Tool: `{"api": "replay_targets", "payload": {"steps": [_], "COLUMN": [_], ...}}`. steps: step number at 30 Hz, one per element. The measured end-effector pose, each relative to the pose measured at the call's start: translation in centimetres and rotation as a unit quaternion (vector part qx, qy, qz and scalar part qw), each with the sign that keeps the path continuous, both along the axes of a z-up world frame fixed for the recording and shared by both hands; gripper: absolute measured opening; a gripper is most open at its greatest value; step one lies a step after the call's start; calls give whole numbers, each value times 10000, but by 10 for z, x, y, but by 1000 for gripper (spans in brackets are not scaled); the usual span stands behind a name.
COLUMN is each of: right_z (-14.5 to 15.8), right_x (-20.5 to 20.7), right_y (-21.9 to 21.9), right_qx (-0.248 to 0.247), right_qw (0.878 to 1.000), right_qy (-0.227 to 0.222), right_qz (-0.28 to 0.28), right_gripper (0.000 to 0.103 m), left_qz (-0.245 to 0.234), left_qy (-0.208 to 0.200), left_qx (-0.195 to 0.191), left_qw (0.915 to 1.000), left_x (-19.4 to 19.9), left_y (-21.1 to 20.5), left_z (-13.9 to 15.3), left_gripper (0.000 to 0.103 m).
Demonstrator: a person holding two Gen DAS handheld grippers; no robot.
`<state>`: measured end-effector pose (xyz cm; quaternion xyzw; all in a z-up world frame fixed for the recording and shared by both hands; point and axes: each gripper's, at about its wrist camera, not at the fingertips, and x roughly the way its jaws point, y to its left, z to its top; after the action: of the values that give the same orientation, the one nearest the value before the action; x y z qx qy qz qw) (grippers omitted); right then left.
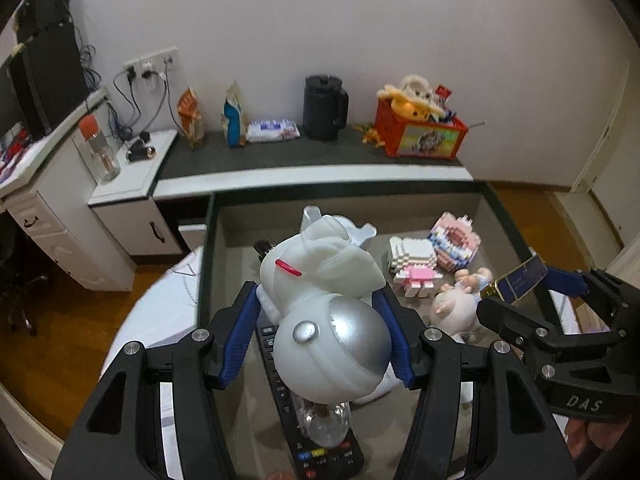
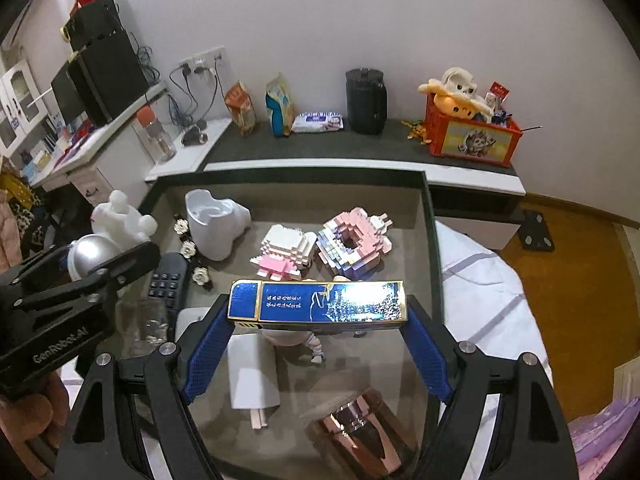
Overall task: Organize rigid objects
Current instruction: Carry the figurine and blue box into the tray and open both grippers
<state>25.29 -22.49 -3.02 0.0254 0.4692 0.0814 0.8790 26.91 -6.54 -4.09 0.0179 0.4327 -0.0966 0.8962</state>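
While its blue-padded jaws pressed on both sides of a white astronaut figure [image 1: 320, 312] with a silver visor, the left gripper [image 1: 318, 320] held that figure above a shallow dark-rimmed tray [image 1: 208, 248]. The right gripper [image 2: 318, 332] had its jaws clenched on the two ends of a blue and gold box [image 2: 318, 302], carried crosswise over the same tray.

Under the figure lay a black remote control [image 1: 280, 396] and a clear bottle [image 1: 326, 426], both partly hidden by it. Under the box, a small pale doll [image 2: 298, 338] showed only in part, and the print on the box was too small to read. A white block [image 2: 252, 372] and a shiny copper-coloured can [image 2: 360, 432] lay nearer the right camera; the can was blurred.

Farther back in the tray sat a white ceramic holder [image 2: 214, 226], a white and pink brick figure [image 2: 286, 254] and a pink and lilac brick model [image 2: 352, 242], the two brick pieces just beside each other.

The tray rested on a white cloth [image 2: 476, 280] over a wooden floor [image 2: 576, 248]. Behind it ran a low dark-topped desk [image 1: 288, 152] against a plain wall, bearing snack bags, a black jug [image 1: 324, 108] and a red crate [image 1: 420, 132] heaped with soft toys.
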Motion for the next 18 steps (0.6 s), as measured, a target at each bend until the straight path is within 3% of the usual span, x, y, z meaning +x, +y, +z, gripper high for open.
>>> {"api": "replay_targets", "payload": {"steps": [4, 5, 6, 7, 10, 15, 16, 18], "right_z": [-5, -5, -6, -6, -4, 7, 9, 15], "right_x": [2, 3, 3, 2, -2, -12, -15, -22], "right_y": [5, 6, 6, 7, 7, 8, 8, 9], "right_qx": [-123, -170, -211, -255, -305, -228, -219, -125], "right_qw": [9999, 9998, 9997, 9995, 9994, 9996, 9997, 9998], "right_qy": [-18, -5, 9, 20, 18, -24, -39, -77], "right_qz": [88, 113, 137, 164, 138, 136, 119, 138], "right_gripper": [84, 85, 85, 86, 93, 95, 103, 103], "left_qz": [11, 8, 25, 82, 161, 198, 210, 193], "left_qy": [175, 181, 158, 96, -63, -246, -289, -382], "left_qx": [156, 183, 229, 316, 511, 605, 633, 658], "left_qw": [9997, 9997, 9996, 9994, 9985, 9977, 9974, 9969], "left_x": [7, 7, 6, 4, -2, -18, -21, -31], "left_y": [-6, -7, -8, -8, -6, 0, 3, 6], "left_z": [-11, -12, -10, -9, -1, 14, 16, 24], "left_gripper": [63, 68, 84, 91, 98, 102, 102, 103]}}
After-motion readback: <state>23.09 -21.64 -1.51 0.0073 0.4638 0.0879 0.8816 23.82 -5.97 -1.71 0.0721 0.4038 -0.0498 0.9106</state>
